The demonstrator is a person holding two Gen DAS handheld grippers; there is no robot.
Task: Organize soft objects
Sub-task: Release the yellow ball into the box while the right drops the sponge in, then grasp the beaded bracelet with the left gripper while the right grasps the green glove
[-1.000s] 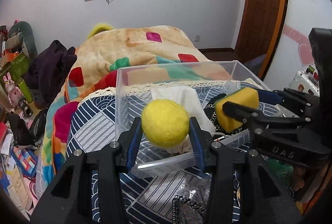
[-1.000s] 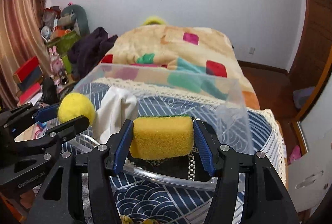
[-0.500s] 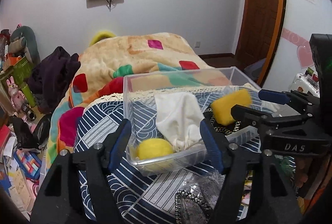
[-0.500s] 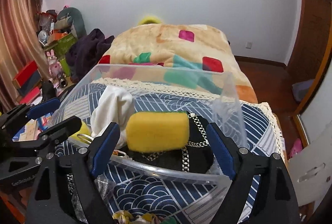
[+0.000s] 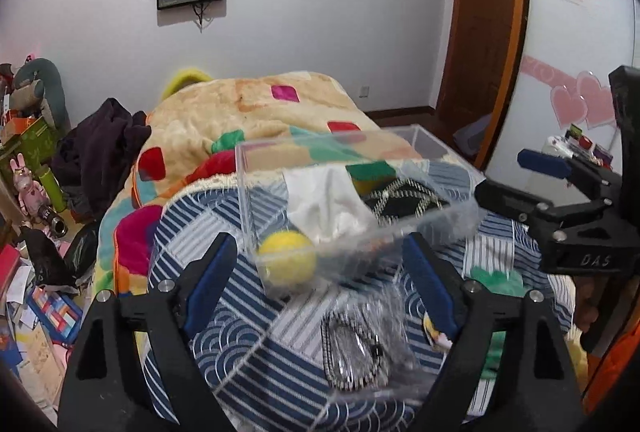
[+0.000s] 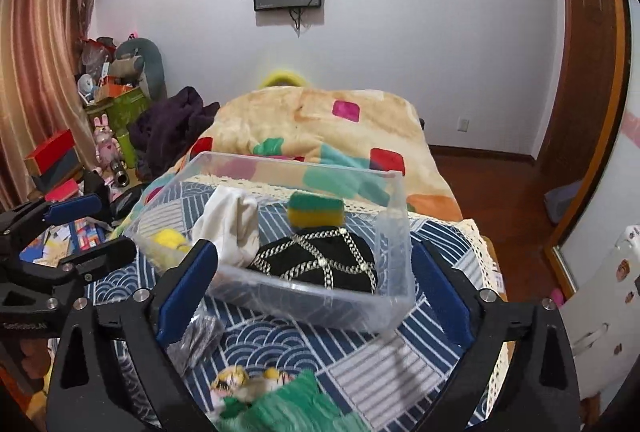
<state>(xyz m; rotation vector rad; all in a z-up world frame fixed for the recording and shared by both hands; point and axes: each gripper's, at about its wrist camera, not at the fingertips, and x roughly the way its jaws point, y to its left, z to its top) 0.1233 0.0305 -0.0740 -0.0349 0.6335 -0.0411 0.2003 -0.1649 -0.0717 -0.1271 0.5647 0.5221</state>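
A clear plastic bin (image 6: 394, 232) stands on a blue patterned cloth (image 6: 384, 356). In it lie a yellow ball (image 5: 287, 259), a white cloth (image 6: 232, 220), a yellow-green sponge (image 6: 316, 214) and a black pouch with chains (image 6: 320, 264). My left gripper (image 5: 320, 284) is open and empty, just short of the bin's near left corner. My right gripper (image 6: 312, 292) is open and empty in front of the bin. The ball also shows in the right wrist view (image 6: 170, 240).
A bagged chain item (image 5: 356, 348) and a green fabric piece (image 6: 280, 408) with a small plush (image 6: 232, 382) lie on the cloth in front of the bin. A quilted bed (image 6: 320, 124) lies behind. Clutter fills the floor at left (image 5: 32, 296).
Both grippers opened and let go: the yellow ball and the sponge dropped into the bin. Both grippers then drew back from the bin.
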